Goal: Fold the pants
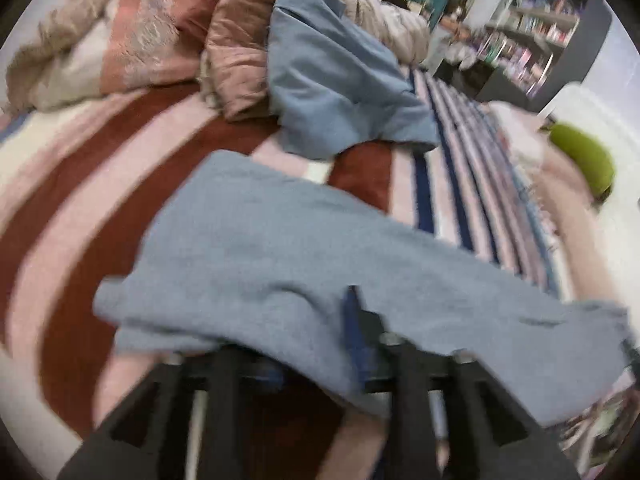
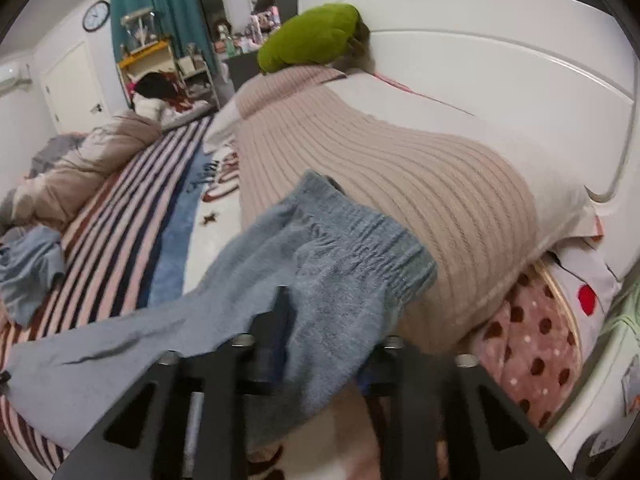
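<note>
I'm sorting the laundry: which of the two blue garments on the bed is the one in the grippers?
The fuzzy grey-blue pants, draped over both grippers, elastic waistband at the right one. The smoother blue garment lies crumpled farther back, untouched.

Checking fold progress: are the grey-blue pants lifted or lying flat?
Lifted. The pants hang stretched between the left gripper and right gripper, both shut on the fabric, above the striped blanket.

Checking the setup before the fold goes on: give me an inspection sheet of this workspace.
Surface: striped blanket covering the bed.
Job's things: grey-blue knit pants held up, elastic waistband at the right end.
Clutter: blue garment, crumpled comforter, ribbed pillow, green cushion.
Grippers: left gripper and right gripper both pinch the pants.
Cables: nothing seen.
Surroundings: bookshelf, wall clock, teal curtain.
</note>
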The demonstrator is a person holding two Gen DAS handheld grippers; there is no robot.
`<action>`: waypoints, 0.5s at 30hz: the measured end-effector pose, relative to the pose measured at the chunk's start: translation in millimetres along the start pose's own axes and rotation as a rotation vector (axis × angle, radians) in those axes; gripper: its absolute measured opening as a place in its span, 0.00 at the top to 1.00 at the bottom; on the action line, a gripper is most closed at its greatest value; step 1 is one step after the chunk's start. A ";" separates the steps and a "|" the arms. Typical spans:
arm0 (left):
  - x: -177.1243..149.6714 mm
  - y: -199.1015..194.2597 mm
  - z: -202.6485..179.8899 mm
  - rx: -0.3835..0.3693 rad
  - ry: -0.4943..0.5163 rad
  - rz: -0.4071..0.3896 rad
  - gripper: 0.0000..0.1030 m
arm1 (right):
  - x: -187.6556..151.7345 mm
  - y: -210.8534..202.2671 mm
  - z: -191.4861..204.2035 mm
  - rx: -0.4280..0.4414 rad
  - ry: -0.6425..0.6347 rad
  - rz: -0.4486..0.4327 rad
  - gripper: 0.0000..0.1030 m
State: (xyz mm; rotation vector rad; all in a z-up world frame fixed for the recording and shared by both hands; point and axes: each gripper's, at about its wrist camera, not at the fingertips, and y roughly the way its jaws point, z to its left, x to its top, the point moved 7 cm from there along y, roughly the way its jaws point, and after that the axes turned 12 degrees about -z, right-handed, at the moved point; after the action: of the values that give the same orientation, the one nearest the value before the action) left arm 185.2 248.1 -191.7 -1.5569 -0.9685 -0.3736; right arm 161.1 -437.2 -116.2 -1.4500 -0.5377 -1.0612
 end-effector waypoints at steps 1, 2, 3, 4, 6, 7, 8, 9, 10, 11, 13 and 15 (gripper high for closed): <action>3.4 -5.8 4.0 0.038 0.020 -0.024 0.48 | -0.1 -2.6 -2.8 -0.016 -0.012 -0.003 0.68; 9.1 -14.7 9.5 0.091 0.053 -0.067 0.41 | -0.7 -6.1 -5.0 -0.035 -0.028 -0.006 0.62; 14.6 -22.7 11.8 0.120 0.079 -0.099 0.37 | -0.5 -10.8 -8.7 -0.073 -0.051 -0.016 0.47; 19.3 -28.7 13.3 0.138 0.093 -0.120 0.37 | 3.8 -20.6 -13.2 -0.142 -0.096 -0.053 0.41; 29.1 -37.6 9.6 0.125 0.115 -0.156 0.37 | 10.9 -36.6 -13.7 -0.200 -0.154 -0.110 0.39; 34.9 -40.3 0.4 0.082 0.137 -0.170 0.37 | 17.3 -47.3 -8.4 -0.213 -0.196 -0.150 0.39; 39.7 -40.6 -13.4 0.037 0.175 -0.178 0.37 | 21.4 -53.2 -0.6 -0.187 -0.220 -0.175 0.38; 42.3 -39.5 -21.7 0.012 0.202 -0.179 0.37 | 24.2 -55.3 9.6 -0.148 -0.240 -0.186 0.38; 45.2 -36.3 -40.3 -0.043 0.249 -0.179 0.37 | 25.9 -55.1 25.3 -0.097 -0.264 -0.181 0.38; 46.4 -31.5 -61.2 -0.118 0.292 -0.175 0.37 | 26.5 -50.3 47.2 -0.018 -0.288 -0.160 0.38; 45.4 -21.3 -91.4 -0.233 0.343 -0.148 0.37 | 20.8 -36.7 97.5 0.178 -0.335 -0.103 0.38; 36.0 -1.9 -132.7 -0.363 0.401 -0.083 0.37 | 8.6 -23.7 142.8 0.341 -0.387 -0.041 0.38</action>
State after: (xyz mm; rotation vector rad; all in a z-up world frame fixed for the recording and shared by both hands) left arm 242.4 137.9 -132.4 -1.6784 -0.6749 -0.9239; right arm 187.7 -299.4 -79.8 -1.3443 -0.9785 -0.6766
